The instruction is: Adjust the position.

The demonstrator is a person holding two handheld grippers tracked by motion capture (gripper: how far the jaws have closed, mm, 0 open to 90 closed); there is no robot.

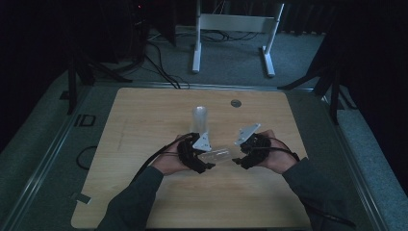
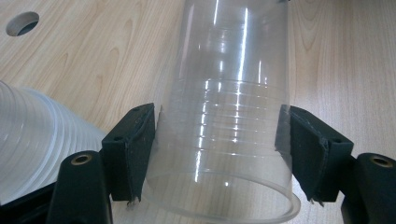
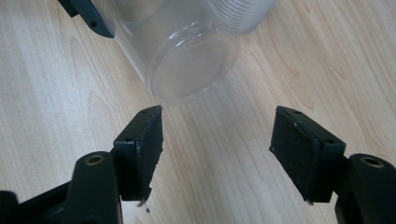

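A single clear plastic cup (image 1: 220, 155) lies on its side just above the wooden table (image 1: 144, 125), gripped across its wall near the rim by my left gripper (image 1: 206, 161). In the left gripper view both pads (image 2: 135, 144) press against the cup (image 2: 224, 107). My right gripper (image 1: 240, 161) is open, just off the cup's base. In the right gripper view that round base (image 3: 189, 65) faces me, ahead of the spread jaws of my right gripper (image 3: 217, 144), with nothing between them. An upright stack of clear cups (image 1: 199, 118) stands behind.
The stack of cups (image 2: 28, 135) sits close to my left jaw and also behind the held cup (image 3: 243, 11). A cable hole (image 1: 235, 103) lies at the table's far side. White desk legs (image 1: 196, 48) stand on the floor beyond.
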